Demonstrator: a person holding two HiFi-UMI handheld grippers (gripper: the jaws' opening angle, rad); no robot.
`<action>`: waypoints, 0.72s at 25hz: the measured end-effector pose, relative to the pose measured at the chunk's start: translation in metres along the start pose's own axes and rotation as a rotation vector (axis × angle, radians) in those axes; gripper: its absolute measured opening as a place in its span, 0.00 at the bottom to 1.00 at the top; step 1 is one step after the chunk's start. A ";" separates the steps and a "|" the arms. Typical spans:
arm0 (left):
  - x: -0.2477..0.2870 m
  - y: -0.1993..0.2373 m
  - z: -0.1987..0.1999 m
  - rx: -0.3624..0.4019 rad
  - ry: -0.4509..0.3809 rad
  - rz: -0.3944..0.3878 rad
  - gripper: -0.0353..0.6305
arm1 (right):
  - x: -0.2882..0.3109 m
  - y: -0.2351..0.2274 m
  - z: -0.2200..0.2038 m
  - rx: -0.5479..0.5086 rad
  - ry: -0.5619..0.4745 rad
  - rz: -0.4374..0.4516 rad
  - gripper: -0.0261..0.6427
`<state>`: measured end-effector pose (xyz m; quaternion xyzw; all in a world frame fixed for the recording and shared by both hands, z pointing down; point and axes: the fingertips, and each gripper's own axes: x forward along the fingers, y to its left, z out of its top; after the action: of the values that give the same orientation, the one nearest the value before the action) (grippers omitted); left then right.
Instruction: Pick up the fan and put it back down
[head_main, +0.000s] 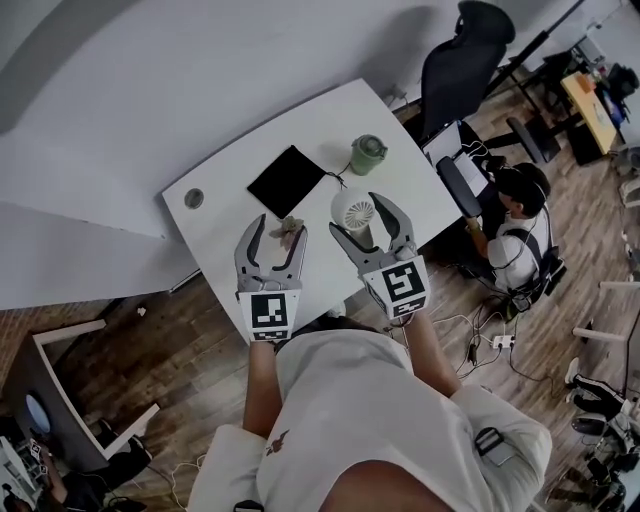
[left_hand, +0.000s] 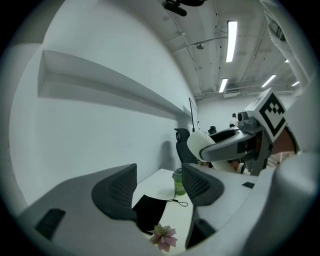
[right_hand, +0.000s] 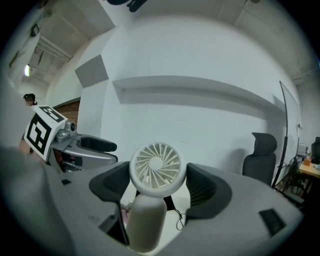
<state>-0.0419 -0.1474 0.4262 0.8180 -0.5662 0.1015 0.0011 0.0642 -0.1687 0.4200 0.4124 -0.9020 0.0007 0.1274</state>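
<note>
right gripper (right_hand: 157, 186) jaws clamped on white fan (right_hand: 155, 166) | left gripper (left_hand: 159, 187) jaws apart, holding nothing

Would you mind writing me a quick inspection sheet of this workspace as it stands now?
Surface: white table, one round grommet hole.
Job's things: fan held upright in the right gripper.
Clutter: black pouch, green cup, pink flower on the table.
Grippers: right gripper shut on the fan; left gripper open, empty.
Cables: thin cord by the pouch; cables and power strip on the floor.
Surroundings: office chair, seated person, wooden floor.
</note>
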 end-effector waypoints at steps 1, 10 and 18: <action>-0.002 0.000 0.006 0.005 -0.013 0.002 0.47 | -0.004 -0.001 0.005 -0.001 -0.013 -0.004 0.57; -0.015 -0.001 0.050 0.039 -0.102 0.001 0.45 | -0.027 -0.008 0.049 -0.019 -0.112 -0.030 0.57; -0.011 -0.008 0.045 0.040 -0.089 -0.015 0.45 | -0.027 -0.009 0.043 -0.011 -0.100 -0.028 0.57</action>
<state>-0.0314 -0.1394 0.3808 0.8256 -0.5577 0.0764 -0.0395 0.0776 -0.1589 0.3713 0.4240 -0.9013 -0.0269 0.0845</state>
